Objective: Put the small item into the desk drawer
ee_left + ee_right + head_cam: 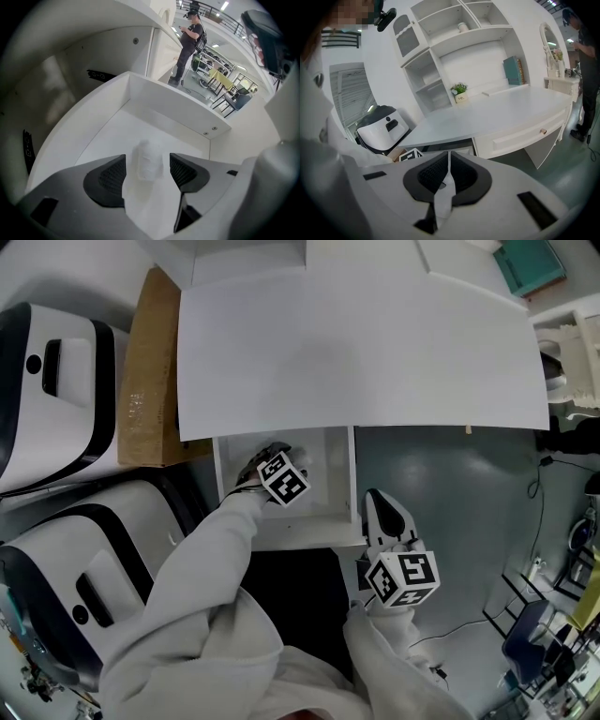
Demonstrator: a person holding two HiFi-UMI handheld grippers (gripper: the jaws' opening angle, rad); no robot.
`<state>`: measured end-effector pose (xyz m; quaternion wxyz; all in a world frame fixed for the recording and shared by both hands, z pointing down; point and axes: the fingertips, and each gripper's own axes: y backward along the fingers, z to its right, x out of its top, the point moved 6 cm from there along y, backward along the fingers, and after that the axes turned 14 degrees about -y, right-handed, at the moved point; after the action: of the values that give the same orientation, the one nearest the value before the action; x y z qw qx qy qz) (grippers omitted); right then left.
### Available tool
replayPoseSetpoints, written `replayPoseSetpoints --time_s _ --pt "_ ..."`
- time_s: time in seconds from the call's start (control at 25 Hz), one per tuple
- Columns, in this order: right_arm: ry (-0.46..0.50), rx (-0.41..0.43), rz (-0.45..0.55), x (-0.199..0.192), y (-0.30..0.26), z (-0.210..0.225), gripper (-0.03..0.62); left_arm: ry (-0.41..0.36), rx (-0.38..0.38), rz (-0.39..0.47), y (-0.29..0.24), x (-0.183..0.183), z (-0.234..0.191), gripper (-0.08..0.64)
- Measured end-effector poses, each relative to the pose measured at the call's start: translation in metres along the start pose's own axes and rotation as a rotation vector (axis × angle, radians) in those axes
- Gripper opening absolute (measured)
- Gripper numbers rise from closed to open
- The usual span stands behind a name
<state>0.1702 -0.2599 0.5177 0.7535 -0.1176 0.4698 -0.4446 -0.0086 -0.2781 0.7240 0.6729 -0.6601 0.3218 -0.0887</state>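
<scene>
- Two grippers: the left gripper (265,458) and the right gripper (385,510).
- Two marker cubes (283,478), one on each gripper.
- One small translucent item (149,161), between the left gripper's jaws.
- One open drawer (112,131), below and around the left gripper.
- One closed drawer (520,136) with one knob (543,131), ahead and right of the right gripper.
- One desk (375,343), ahead of both grippers.
- One potted plant (460,93), one teal book (513,70) and one white jar (462,26), all beyond the right gripper's jaws.
- Two white-and-black machines (52,381), left of the left gripper.
- One cardboard box (150,371), ahead and left of the left gripper.
- One standing person (190,37), far beyond the left gripper's jaws.
</scene>
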Motion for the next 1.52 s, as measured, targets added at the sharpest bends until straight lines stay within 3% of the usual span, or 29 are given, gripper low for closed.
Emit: replayPoseSetpoints --time_s 0.32,0.64,1.2,1.52 --pt "0.030 0.016 0.024 0.007 0.005 -0.016 0.040 0.026 0.009 0.041 0.024 0.003 -0.002 0.303" --pt "0.050 0.035 0.029 0.003 0.007 -0.033 0.040 0.045 0.051 0.101 0.051 -0.003 -0.004 0.239" --pt "0.099 0.056 0.048 -0.001 0.016 -0.062 0.040 0.131 0.078 0.305 0.118 -0.006 0.010 0.047" --pt "0.128 0.056 0.058 -0.002 0.023 -0.076 0.040 0.136 0.138 0.419 0.160 0.004 0.013 0.017"
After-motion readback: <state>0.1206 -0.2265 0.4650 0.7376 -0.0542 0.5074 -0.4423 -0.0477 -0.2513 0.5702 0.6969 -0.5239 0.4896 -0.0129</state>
